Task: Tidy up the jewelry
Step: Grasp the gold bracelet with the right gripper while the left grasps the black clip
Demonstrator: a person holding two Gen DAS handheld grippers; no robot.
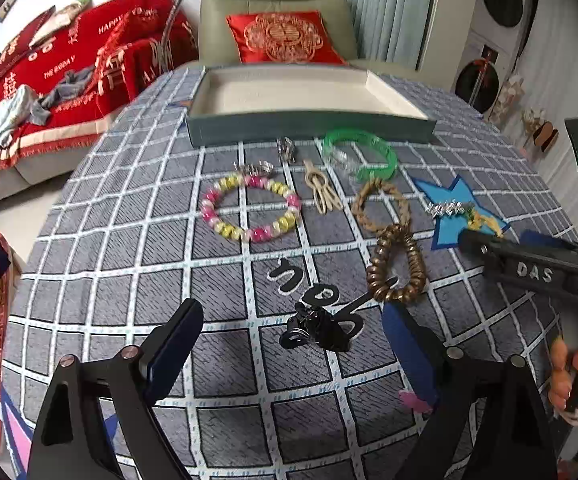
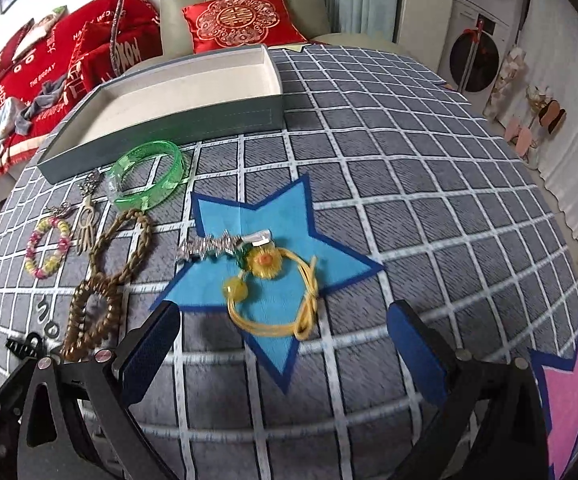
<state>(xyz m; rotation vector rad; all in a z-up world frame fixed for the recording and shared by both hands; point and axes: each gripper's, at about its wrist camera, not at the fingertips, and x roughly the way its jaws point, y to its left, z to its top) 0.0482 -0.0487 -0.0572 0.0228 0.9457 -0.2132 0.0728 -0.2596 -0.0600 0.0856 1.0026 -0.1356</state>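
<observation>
Tools first: the left tool (image 1: pixel 293 360) hangs released, its blue pads wide apart, with a black claw clip (image 1: pixel 316 329) lying on the bench (image 1: pixel 225 420) just ahead, between the fingers. The clip looks rigid, light and slick; its long axis runs roughly crosswise to the tool, so I would take it across the body rather than by the teeth.

The right tool (image 2: pixel 285 338) is likewise released, jaws spread over the near point of a blue paper star (image 2: pixel 341 268). Just ahead of it, on that star, lies a yellow cord bracelet (image 2: pixel 273 300) with a flower charm (image 2: pixel 264 265) and a bead. It should be limp and very light; the cord will sag, so the charm or the knotted side is probably the surer hold. Its loop stretches left to right across the tool's line. Touching its far-left side is a silver sparkly hair clip (image 2: pixel 209 245), long axis also crosswise.

Farther ahead-left of the right tool sit a bronze coil bracelet (image 2: pixel 93 316), a braided tan one (image 2: pixel 123 240), a pink-and-yellow beaded bracelet (image 2: pixel 47 247) and a stiff green bangle (image 2: pixel 147 174).

Beyond everything stands the open shallow box (image 2: pixel 161 120), empty, long side facing the tools.
</observation>
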